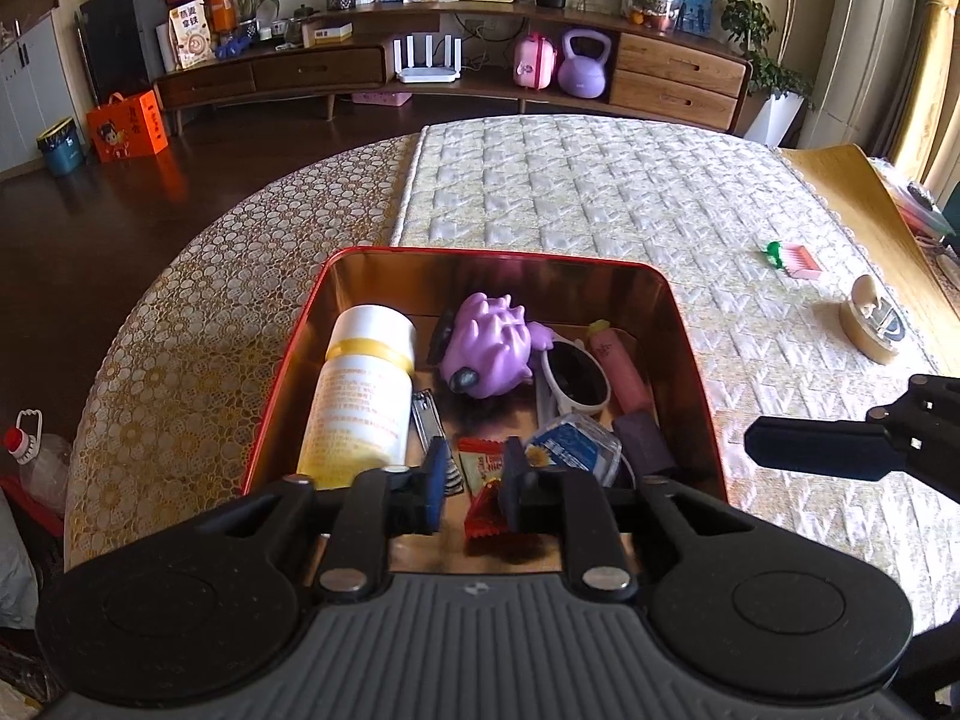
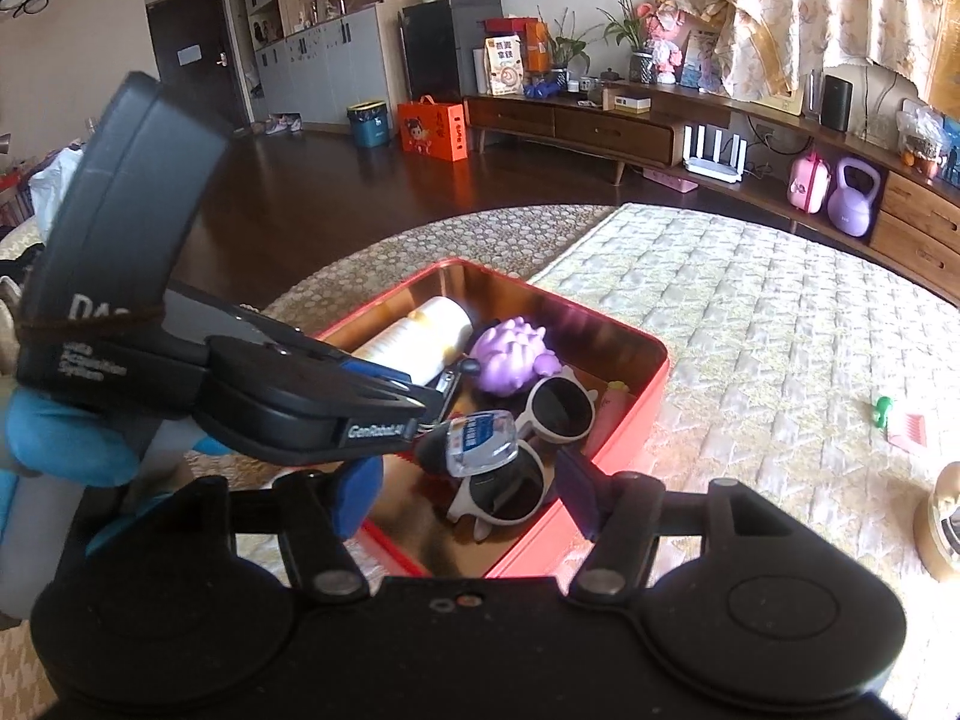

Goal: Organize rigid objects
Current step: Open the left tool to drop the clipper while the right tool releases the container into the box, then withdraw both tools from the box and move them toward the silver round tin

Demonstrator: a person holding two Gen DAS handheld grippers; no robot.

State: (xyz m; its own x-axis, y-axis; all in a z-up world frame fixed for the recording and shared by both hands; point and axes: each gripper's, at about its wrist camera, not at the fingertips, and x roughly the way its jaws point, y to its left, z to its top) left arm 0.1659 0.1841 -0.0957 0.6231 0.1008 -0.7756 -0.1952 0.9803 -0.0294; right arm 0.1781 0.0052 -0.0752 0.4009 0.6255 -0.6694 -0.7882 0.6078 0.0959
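Jaws apart on both grippers, left gripper (image 1: 474, 480) over the red tin (image 1: 690, 360) (already crowded), right gripper (image 2: 468, 498) beside it.

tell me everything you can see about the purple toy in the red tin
The purple toy is a small creature figure in glossy lilac, seemingly hard plastic, with a rounded body covered in blunt spikes and a dark grey knob at one end. It lies on the floor of the red tin, near the far wall, between the white bottle and the white sunglasses. A paler purple limb sticks out toward the sunglasses and seems to touch their frame. Neither claw touches it.
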